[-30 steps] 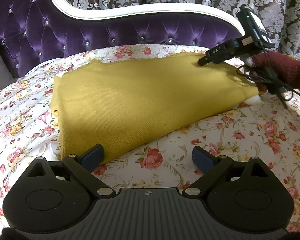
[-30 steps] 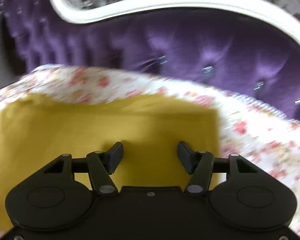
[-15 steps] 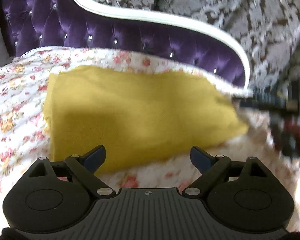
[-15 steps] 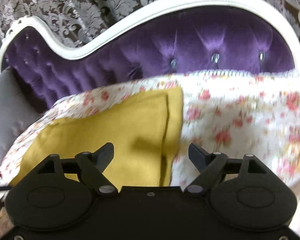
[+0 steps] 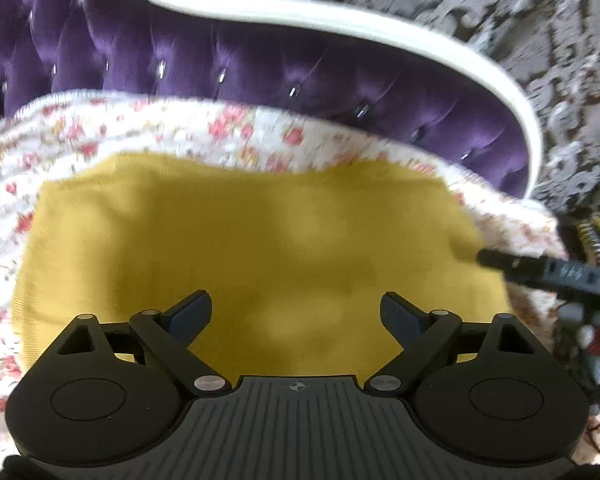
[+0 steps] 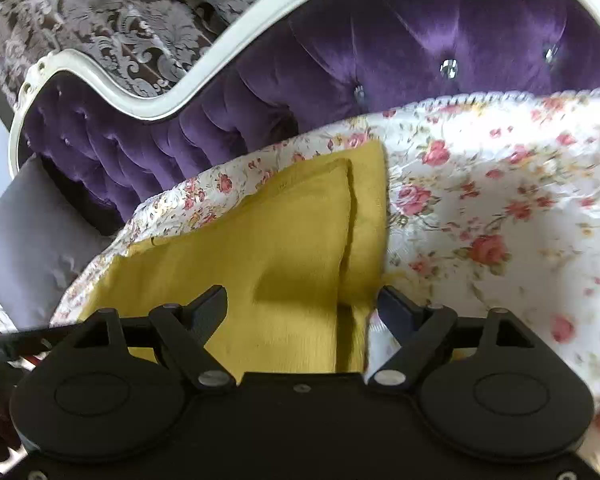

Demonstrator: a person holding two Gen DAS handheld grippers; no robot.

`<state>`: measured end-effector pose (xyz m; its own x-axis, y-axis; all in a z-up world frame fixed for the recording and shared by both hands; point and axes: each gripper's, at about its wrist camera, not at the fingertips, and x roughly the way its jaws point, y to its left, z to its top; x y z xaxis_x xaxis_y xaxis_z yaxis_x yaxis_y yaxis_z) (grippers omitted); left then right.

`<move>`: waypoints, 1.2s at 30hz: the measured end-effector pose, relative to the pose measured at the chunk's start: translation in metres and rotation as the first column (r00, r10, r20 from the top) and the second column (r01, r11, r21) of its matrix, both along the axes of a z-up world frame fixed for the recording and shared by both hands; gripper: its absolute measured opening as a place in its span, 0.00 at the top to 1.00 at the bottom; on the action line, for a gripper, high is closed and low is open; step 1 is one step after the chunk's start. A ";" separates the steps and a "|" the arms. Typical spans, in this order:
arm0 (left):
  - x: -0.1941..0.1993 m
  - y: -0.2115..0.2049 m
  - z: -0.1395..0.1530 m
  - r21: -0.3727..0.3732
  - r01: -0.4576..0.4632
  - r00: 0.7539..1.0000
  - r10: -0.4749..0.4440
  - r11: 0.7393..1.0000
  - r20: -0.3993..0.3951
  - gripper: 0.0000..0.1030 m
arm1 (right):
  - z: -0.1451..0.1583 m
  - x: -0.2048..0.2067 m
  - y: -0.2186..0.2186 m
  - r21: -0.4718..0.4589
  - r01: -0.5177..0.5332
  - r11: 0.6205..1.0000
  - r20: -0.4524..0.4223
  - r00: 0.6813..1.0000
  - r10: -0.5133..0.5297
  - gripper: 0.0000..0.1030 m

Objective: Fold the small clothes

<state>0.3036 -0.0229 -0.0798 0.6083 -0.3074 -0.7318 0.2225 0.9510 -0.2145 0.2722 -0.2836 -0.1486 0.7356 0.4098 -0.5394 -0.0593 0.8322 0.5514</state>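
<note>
A mustard-yellow garment [image 5: 260, 248] lies folded flat on the floral bedspread [image 5: 80, 128]. My left gripper [image 5: 296, 312] is open and empty, with its fingers over the near part of the cloth. In the right wrist view the same garment [image 6: 268, 248] shows a folded upper layer with a strip of lower layer along its right edge. My right gripper [image 6: 302, 306] is open and empty above the cloth's near right edge. A black part of the right gripper [image 5: 548, 276] shows at the cloth's right end in the left wrist view.
A purple tufted headboard [image 5: 300, 72] with a white frame [image 5: 380, 28] curves behind the bed; it also shows in the right wrist view [image 6: 420, 52]. Floral bedspread [image 6: 500, 220] stretches to the right of the cloth. A grey pillow [image 6: 28, 248] lies at the left.
Both grippers have drawn back from the cloth and swung; the left one now looks over the garment's middle, the right one over its right edge. The cloth lies released.
</note>
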 end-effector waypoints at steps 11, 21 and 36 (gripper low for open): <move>0.005 -0.012 -0.019 0.120 0.033 0.999 -0.035 0.992 0.007 0.11 | -0.015 0.037 -0.007 0.150 -0.008 0.989 0.040 0.999 0.002 0.13; 0.012 -0.021 -0.020 0.154 0.021 1.000 -0.018 0.988 -0.018 0.10 | -0.006 0.009 0.014 0.109 -0.084 0.990 0.021 0.996 0.082 0.13; 0.020 -0.023 -0.012 0.130 -0.005 1.000 0.009 0.991 -0.027 0.11 | -0.011 -0.007 0.008 0.089 0.078 0.993 0.137 0.987 -0.090 0.65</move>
<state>0.3233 -0.0457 -0.0914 0.5893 -0.2041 -0.7817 0.2112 0.9728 -0.0948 0.2655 -0.2760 -0.1600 0.8353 0.3821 -0.3953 -0.0726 0.7894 0.6095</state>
